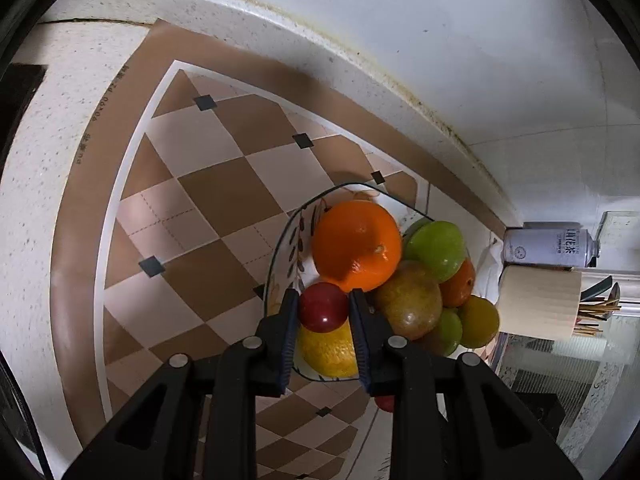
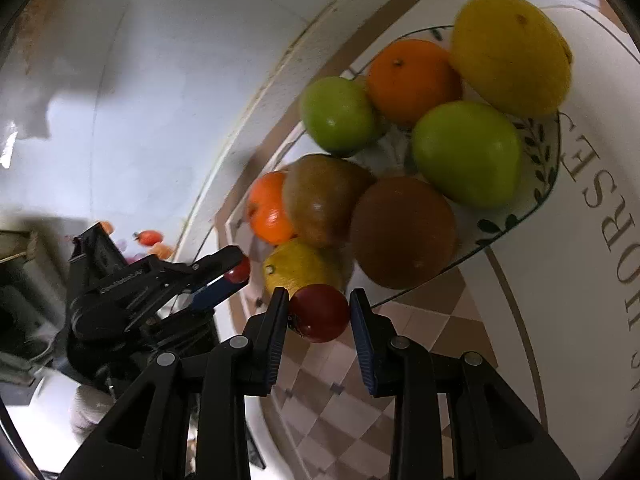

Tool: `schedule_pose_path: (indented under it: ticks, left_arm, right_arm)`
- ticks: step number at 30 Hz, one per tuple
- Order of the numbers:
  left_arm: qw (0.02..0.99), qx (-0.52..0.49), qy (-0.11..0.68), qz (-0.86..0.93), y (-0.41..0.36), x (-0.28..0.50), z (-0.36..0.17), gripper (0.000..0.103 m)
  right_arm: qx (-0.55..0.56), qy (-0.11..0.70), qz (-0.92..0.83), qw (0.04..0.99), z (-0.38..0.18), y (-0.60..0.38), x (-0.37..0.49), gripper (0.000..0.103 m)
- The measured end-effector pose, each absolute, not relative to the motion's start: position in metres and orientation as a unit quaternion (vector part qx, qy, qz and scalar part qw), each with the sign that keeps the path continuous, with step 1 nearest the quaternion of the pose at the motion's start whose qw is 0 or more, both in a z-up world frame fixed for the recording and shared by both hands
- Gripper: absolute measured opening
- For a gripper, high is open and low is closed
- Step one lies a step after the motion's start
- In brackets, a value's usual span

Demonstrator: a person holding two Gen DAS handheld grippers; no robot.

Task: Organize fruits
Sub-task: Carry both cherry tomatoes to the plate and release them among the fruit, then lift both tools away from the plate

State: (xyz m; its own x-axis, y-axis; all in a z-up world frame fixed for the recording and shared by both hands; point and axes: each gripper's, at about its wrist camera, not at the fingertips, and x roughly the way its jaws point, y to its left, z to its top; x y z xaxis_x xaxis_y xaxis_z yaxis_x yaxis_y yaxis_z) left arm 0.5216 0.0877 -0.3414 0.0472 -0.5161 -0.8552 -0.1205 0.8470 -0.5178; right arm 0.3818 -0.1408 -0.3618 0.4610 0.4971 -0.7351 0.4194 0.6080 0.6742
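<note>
With the leaf-patterned plate (image 1: 286,248) already heaped with fruit, both grippers carry the last pieces: left gripper (image 1: 324,308) clamps a small red fruit (image 1: 323,306), right gripper (image 2: 319,309) another dark-red fruit (image 2: 319,313), both hovering over the pile, neither released.

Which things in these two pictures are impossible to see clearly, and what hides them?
- Left wrist view: a small red thing under the right finger of the left gripper; only a sliver shows.
- Left wrist view: the lemon is partly covered by the red fruit.
- Left wrist view: print on the can is too small to read.
- Right wrist view: small orange and red things behind the other gripper are blurred.
- Right wrist view: lettering on the mat is cut off by the edge.
</note>
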Motion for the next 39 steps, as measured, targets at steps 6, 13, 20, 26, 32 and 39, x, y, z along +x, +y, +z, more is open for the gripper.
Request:
schedule_pose_path:
  ticks: [6,13,20,26,32,39]
  left_arm:
    - [0.67,-0.226,0.689,-0.158,0.083,0.525,-0.349,0.028]
    - [0.696,-0.15,0.689,-0.138,0.081,0.516,-0.336,0.051]
    - [0.76,-0.011,0.644,-0.085,0.083,0.477,-0.302,0.096]
    - [0.793,0.052,0.604,-0.059,0.071,0.424,-0.278,0.099]
    - [0.812,0.048,0.58,-0.052,0.051,0.381,-0.25,0.099]
    - [0.858,0.04,0.512,-0.02,0.029,0.323,-0.19,0.099]
  right_arm:
    - [0.427,0.512,-0.014,0.745,-0.374,-0.13,0.384,0.035]
    - [0.409,0.52,-0.023,0.75,-0.361,-0.127,0.379,0.066]
    - [0.24,0.545,-0.09,0.798,-0.302,-0.14,0.361,0.094]
    - [0.094,0.536,-0.134,0.828,-0.267,-0.15,0.348,0.099]
    - [0.065,0.523,-0.113,0.842,-0.237,-0.174,0.324,0.099]
    - [0.047,0.49,-0.068,0.868,-0.187,-0.179,0.271,0.099]
